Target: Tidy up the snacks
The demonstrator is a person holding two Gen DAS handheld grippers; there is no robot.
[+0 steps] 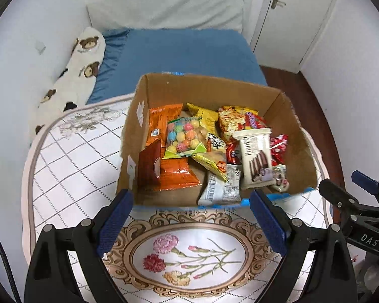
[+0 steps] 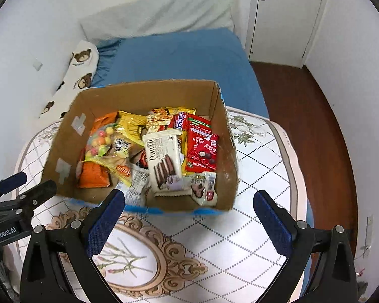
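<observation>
Cardboard box (image 1: 207, 93) of snack packets (image 1: 182, 136) sits on floral table (image 1: 70, 166), blue bed (image 1: 184, 50) behind. Left gripper (image 1: 192, 217) and right gripper (image 2: 189, 214) both gape wide, empty, just short of the box's near wall.

Left tool (image 1: 190, 217) and right tool (image 2: 189, 214) both gape, empty.

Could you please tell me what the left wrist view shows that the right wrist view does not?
Only the left wrist view shows the whole carnation oval on the tablecloth and the right gripper. Only the right wrist view shows the red packet unobstructed and the left gripper. Both show the cardboard box of snacks, the white wafer pack and the blue bed.
</observation>
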